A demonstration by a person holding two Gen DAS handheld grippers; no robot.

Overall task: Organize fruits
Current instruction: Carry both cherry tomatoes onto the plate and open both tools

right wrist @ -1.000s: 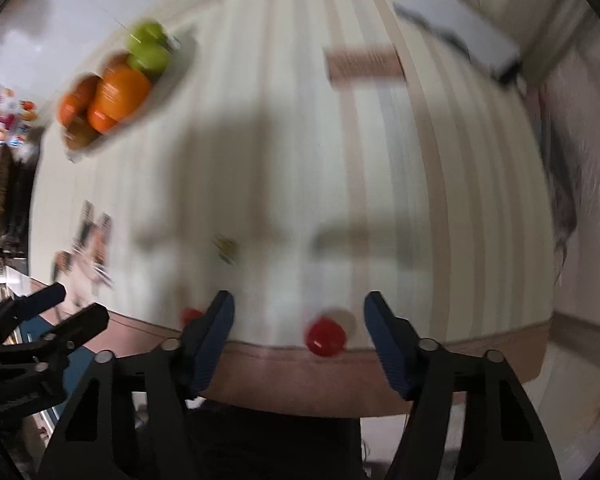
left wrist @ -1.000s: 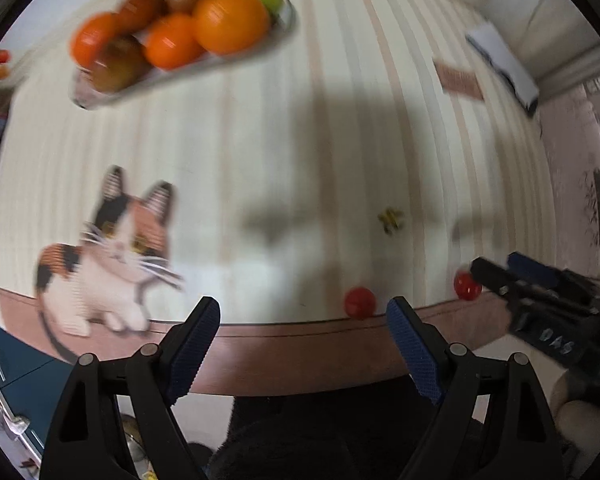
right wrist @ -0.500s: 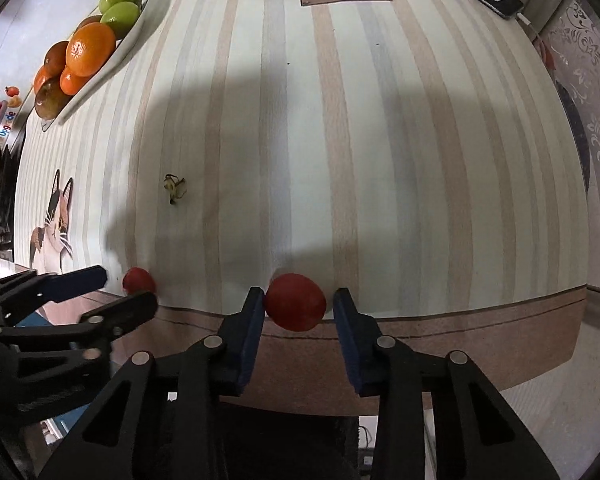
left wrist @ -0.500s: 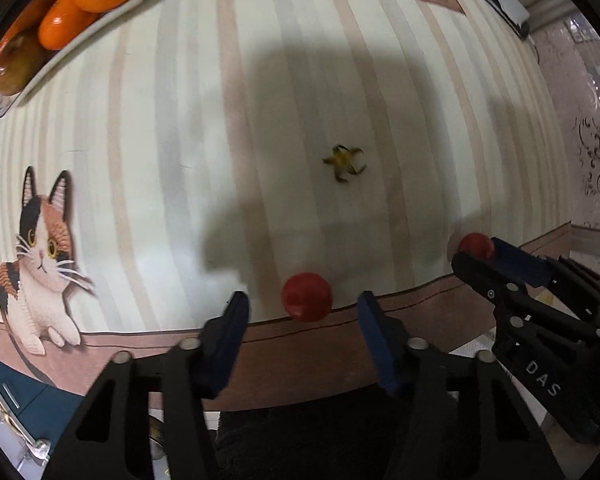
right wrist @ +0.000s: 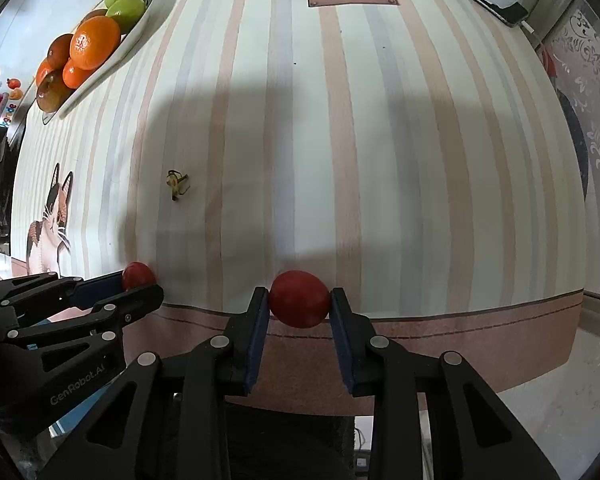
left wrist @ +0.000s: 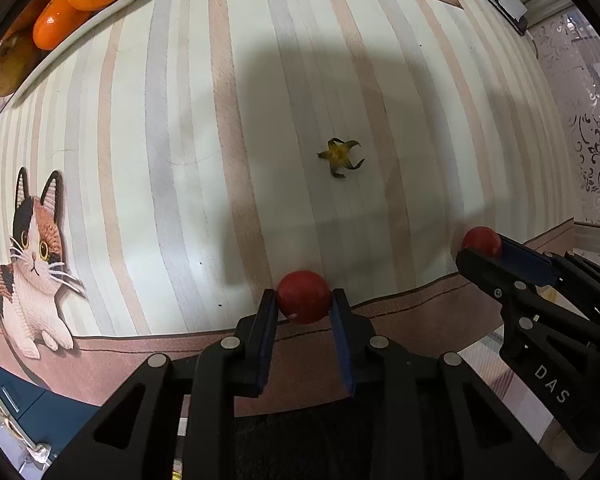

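Tomatoes, two little red ones, sit near the front edge of the desk (right wrist: 380,160), where the striped cloth turns pink. My left tongs (left wrist: 304,308) are squeezed on one small tomato (left wrist: 303,295). My right tongs (right wrist: 299,306) are squeezed on the other tomato (right wrist: 299,303). The blue pads (right wrist: 260,320) press on both sides of each one, right at the fat middle. Both tongs point down at the desk.

I think these tomatoes are light and easy to lift. They are smooth and round, so they could slip or roll away. They are soft inside, too. If I squeeze too hard, the skin may split. So I want a gentle hold across the widest part, not near the top or bottom.

A small green stem bit (left wrist: 340,157) lies on the cloth, well apart from both tomatoes. The white fruit dish (right wrist: 134,38) is far off at the back left corner. It already holds oranges (right wrist: 94,42) and green apples (right wrist: 125,0). I guess the tomatoes should go there, carried slowly.
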